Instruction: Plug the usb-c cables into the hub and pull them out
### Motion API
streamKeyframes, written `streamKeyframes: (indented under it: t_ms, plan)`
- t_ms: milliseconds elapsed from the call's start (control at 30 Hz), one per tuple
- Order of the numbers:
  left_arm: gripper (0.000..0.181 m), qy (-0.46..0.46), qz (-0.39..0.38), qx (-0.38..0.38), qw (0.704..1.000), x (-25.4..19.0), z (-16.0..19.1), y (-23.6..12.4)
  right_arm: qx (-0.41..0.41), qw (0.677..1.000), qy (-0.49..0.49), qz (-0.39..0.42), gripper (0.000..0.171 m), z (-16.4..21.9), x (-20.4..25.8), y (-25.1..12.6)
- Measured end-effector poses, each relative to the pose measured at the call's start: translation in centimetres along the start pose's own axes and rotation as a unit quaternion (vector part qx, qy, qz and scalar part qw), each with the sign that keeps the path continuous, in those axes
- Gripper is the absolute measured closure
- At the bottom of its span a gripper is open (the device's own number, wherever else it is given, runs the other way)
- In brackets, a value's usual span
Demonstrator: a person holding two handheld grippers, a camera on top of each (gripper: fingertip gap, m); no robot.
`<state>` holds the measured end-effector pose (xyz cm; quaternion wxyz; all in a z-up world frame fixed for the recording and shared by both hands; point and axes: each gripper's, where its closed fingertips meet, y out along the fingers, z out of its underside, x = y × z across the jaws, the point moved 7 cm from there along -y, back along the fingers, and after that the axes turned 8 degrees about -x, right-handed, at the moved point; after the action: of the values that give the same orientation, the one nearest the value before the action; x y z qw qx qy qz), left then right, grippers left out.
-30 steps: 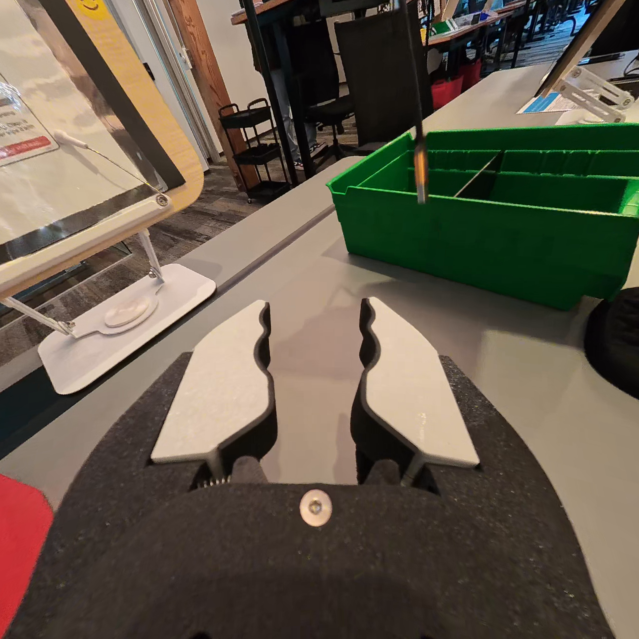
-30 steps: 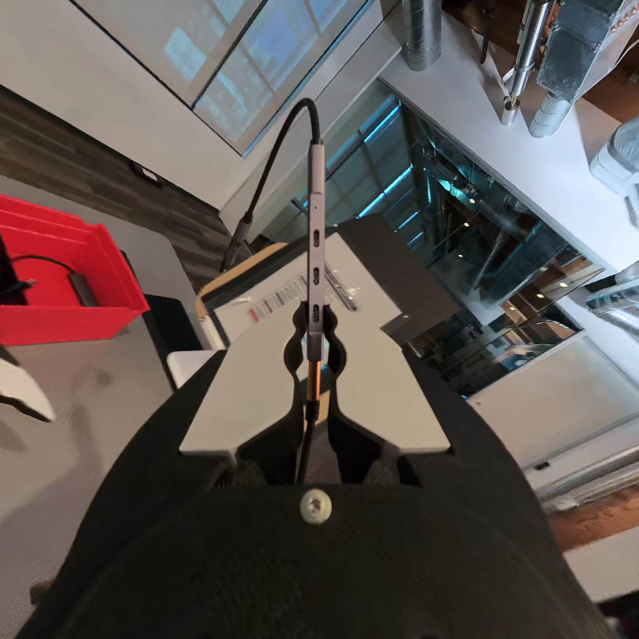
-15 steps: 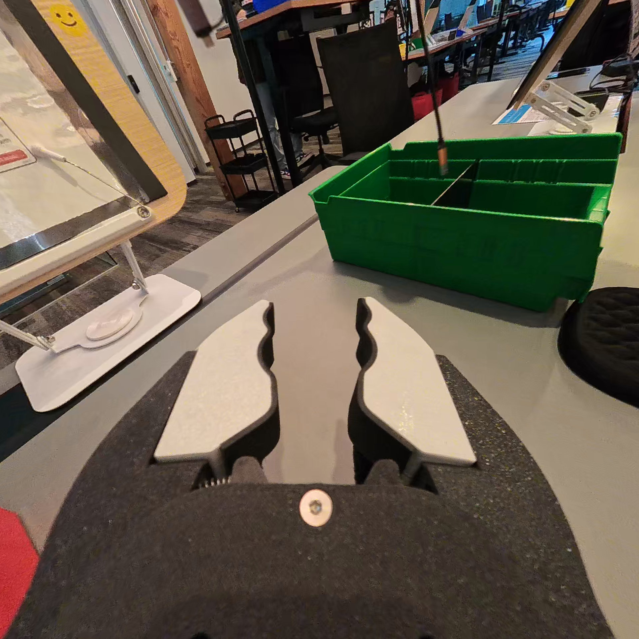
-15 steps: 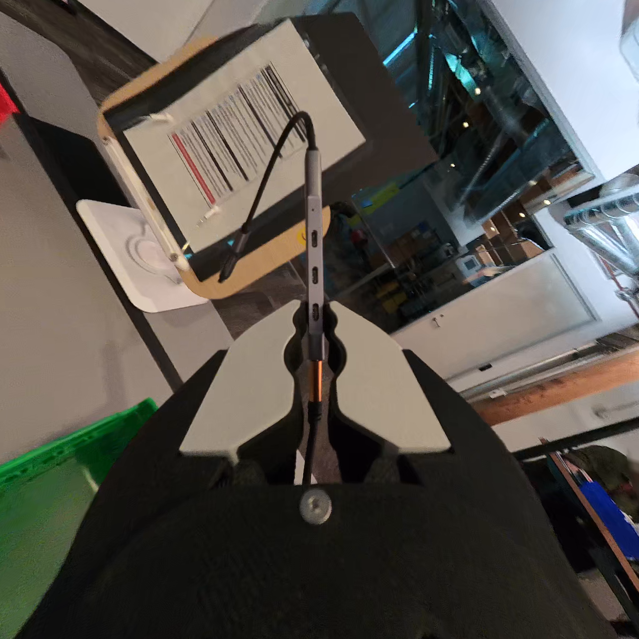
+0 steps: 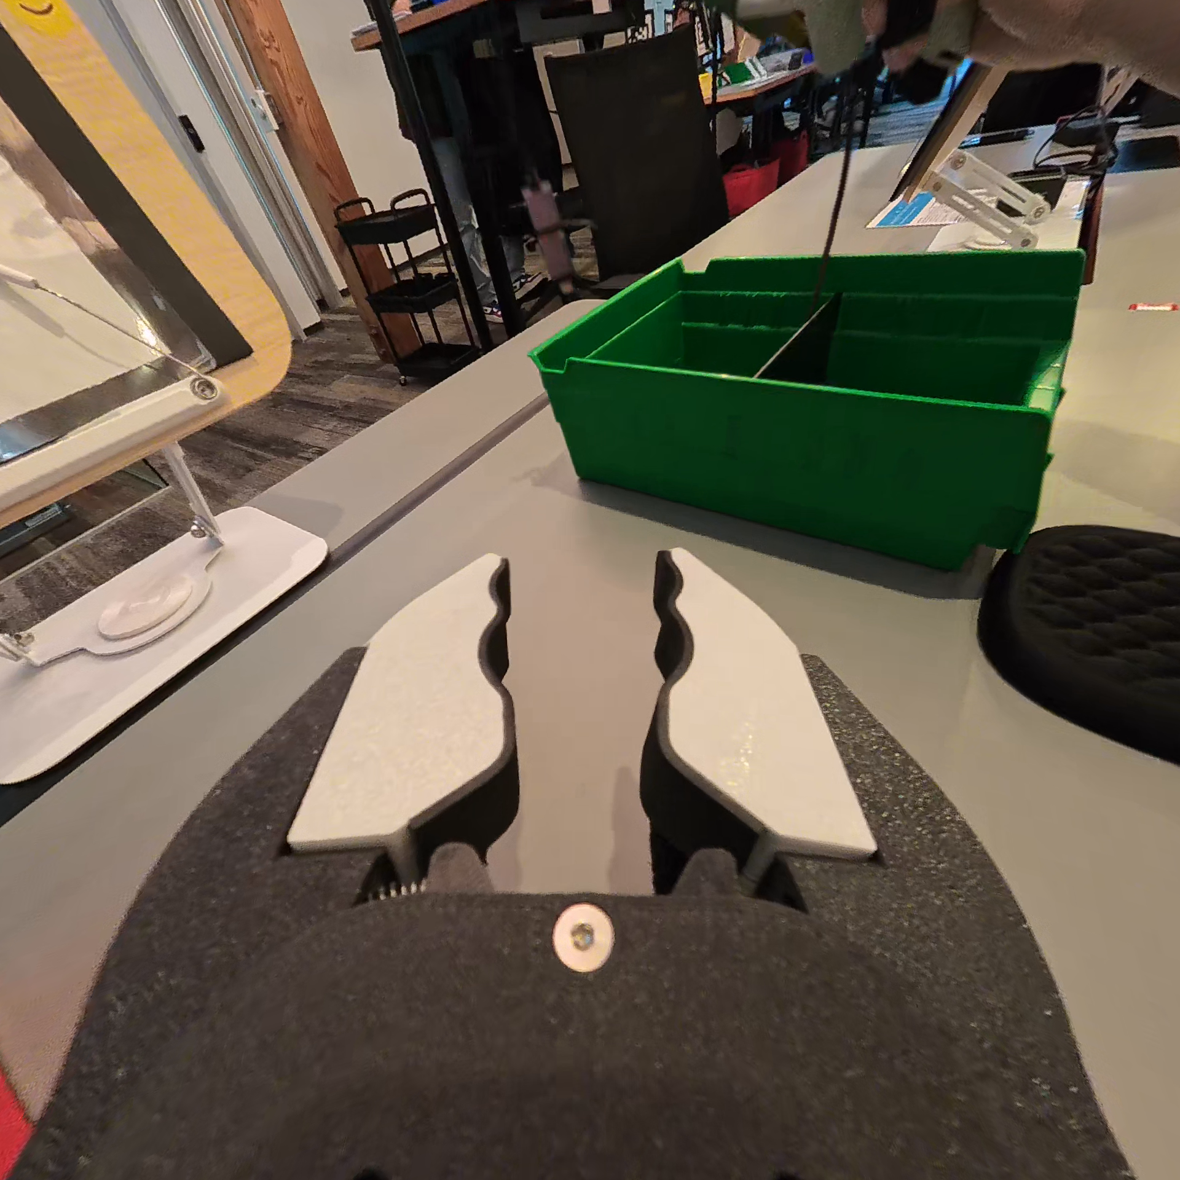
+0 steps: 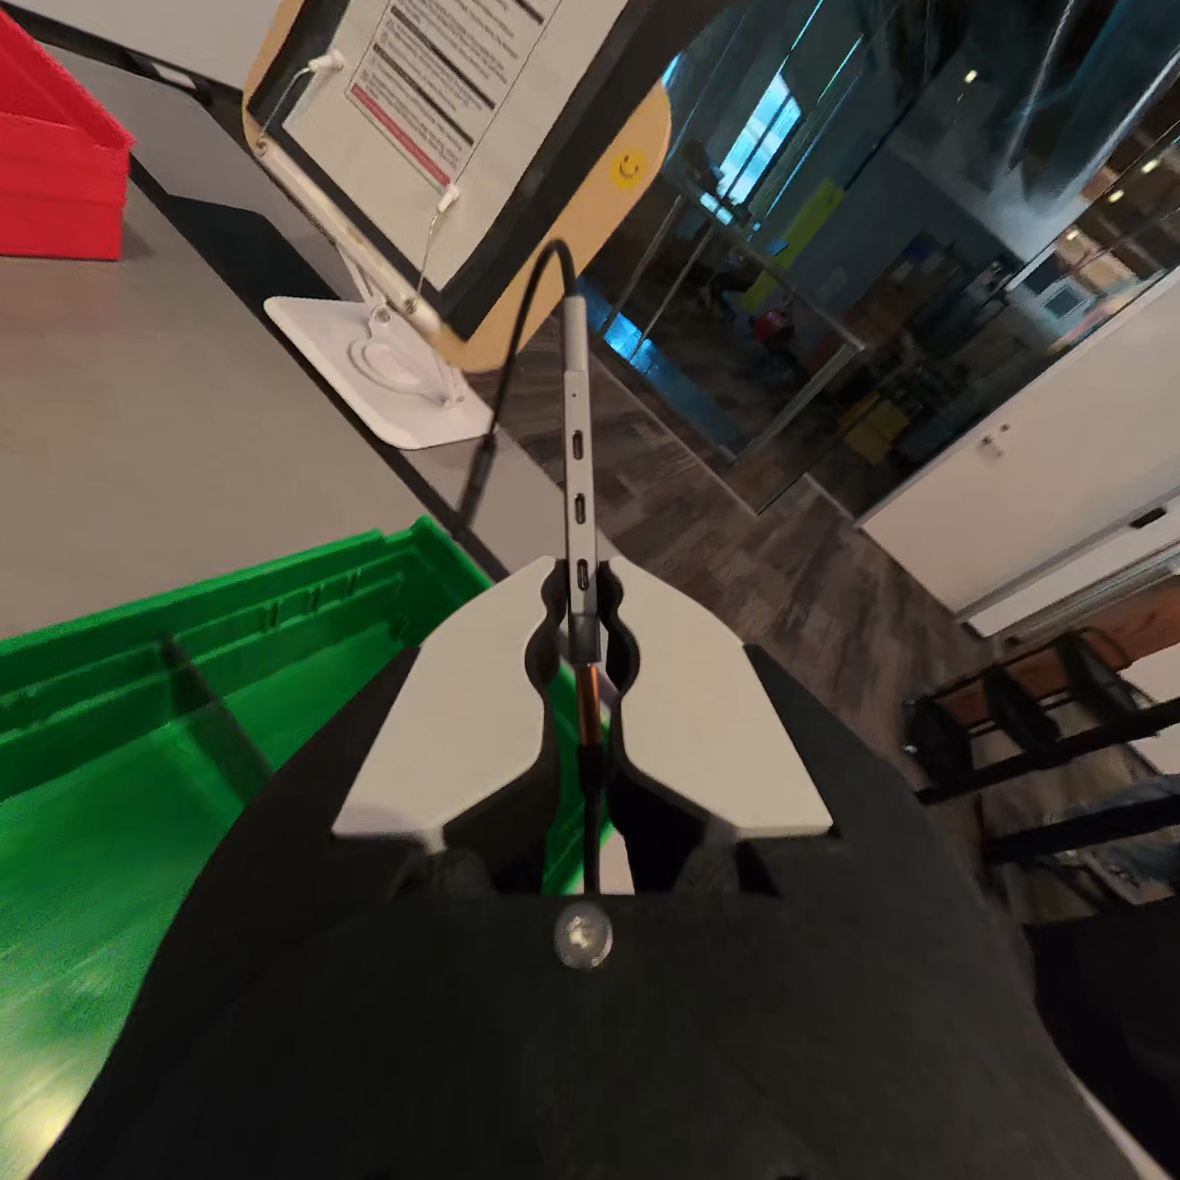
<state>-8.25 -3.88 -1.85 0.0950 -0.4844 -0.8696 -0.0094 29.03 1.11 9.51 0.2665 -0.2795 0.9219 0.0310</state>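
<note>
My right gripper [image 6: 582,565] is shut on the near end of a slim grey USB-C hub [image 6: 578,472], which points away from me with three side ports showing. A black cable with an orange plug [image 6: 590,709] is plugged into the hub's near end and runs back between the fingers. The hub's own black lead [image 6: 511,357] loops off its far end and hangs down. In the left wrist view the black cable [image 5: 835,191] hangs into the green bin [image 5: 811,408]. My left gripper [image 5: 582,562] is open and empty, low over the grey table [image 5: 447,485].
The green bin [image 6: 159,702] has a dark divider [image 5: 798,348] and lies below the right gripper. A tilted document stand [image 5: 115,396] on a white base stands at the left table edge. A black round pad [image 5: 1085,638] lies at right. A red bin [image 6: 51,159] is farther off. My right fingertips sit around 30 cm from my left ones.
The right gripper has swung with the hub from facing the ceiling to over the green bin. The hanging cable's end has dropped into the bin. The left gripper stays open.
</note>
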Motion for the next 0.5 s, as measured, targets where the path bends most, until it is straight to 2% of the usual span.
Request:
streamKeyframes:
  t_ms: [100, 233, 500]
  plan:
    - [0.139, 0.007, 0.005, 0.001, 1.000, -0.4, -0.1, 0.1, 0.055, 0.997, 0.020, -0.047, 0.162, 1.9, 0.7, -1.1]
    - [0.139, 0.009, 0.013, 0.006, 1.000, -0.8, 0.1, 0.3, 0.211, 0.968, -0.026, -0.135, 0.161, 4.5, 3.1, 0.0]
    - [0.139, 0.025, 0.016, 0.018, 0.999, -1.1, 0.3, 0.5, 0.314, 0.914, -0.111, -0.233, 0.161, 4.4, 6.1, 5.6]
